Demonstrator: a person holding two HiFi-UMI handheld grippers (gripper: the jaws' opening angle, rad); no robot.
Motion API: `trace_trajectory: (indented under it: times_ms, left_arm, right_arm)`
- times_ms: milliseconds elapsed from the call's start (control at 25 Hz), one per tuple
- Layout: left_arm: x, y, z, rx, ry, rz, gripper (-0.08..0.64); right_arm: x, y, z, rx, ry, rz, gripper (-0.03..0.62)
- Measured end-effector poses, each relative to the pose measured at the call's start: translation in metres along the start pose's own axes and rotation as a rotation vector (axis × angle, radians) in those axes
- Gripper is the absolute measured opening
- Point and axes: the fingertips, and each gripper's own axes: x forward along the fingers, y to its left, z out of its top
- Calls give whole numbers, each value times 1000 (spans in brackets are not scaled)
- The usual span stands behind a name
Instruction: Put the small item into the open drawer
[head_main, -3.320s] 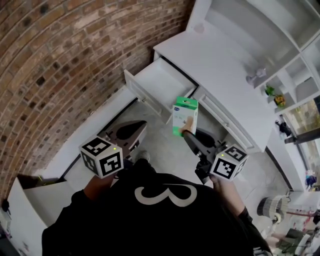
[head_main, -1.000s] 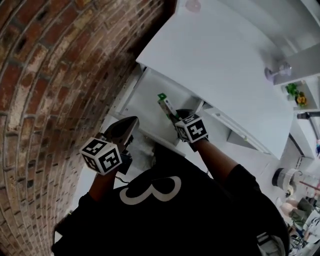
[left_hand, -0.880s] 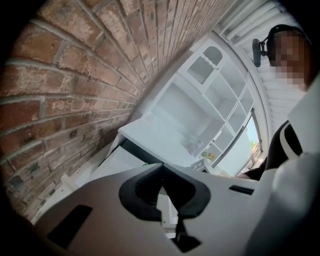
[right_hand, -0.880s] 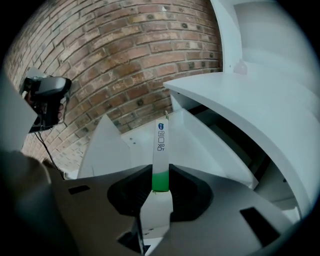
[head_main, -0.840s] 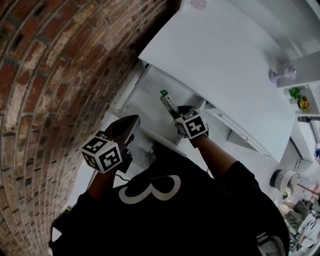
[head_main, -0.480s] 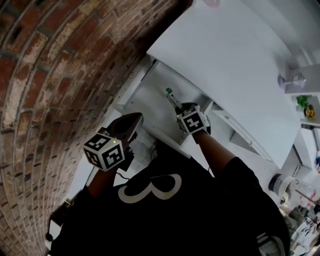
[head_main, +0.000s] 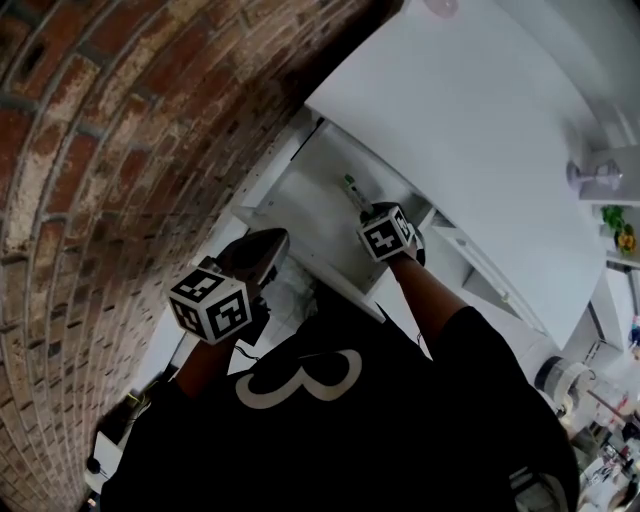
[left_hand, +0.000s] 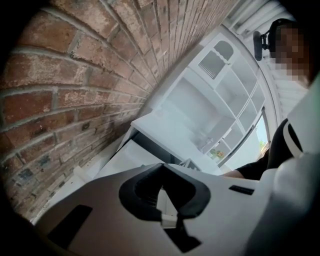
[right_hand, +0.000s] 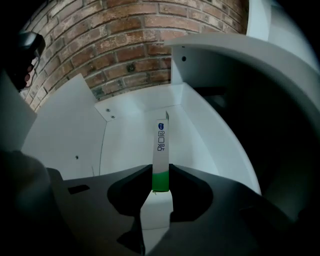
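The small item is a thin white box with a green end, seen edge-on. My right gripper is shut on its green end and holds it upright inside the open white drawer. In the head view the box stands over the drawer's floor, just beyond the right gripper. My left gripper hangs in front of the drawer's near left corner, with nothing in it. In the left gripper view its jaws meet at the tips.
The white desk top runs over the drawer, with a small glass piece on it and white shelves behind. A brick wall stands close on the left. A shut drawer front lies to the right.
The right gripper has carried the box from above the floor into the drawer; over the last second it holds there with little shift. The left gripper stays beside the drawer.
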Motion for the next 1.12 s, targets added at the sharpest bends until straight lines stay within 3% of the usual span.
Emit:
trace_trajectory:
  times_ms: [360,560,640,840,1120]
  left_arm:
    - [1,16,-3,-37,5,48,2]
    - [3,16,-6,-51,5,49,2]
    - [4,18,-6,-54,8,53,2]
    - [4,19,-7,-61,9,54,2]
    - [3,9,-7,-53,12,42,2]
  right_arm:
    - [12,-4,-8,-66,40,-12,97]
    - [14,-1,-7,-45,45,20,104]
    - [11,-1,-4,-29,40,31,127]
    - [5,0,-4,14,38,58,254]
    - [-21,1,11,99,-73,92,313]
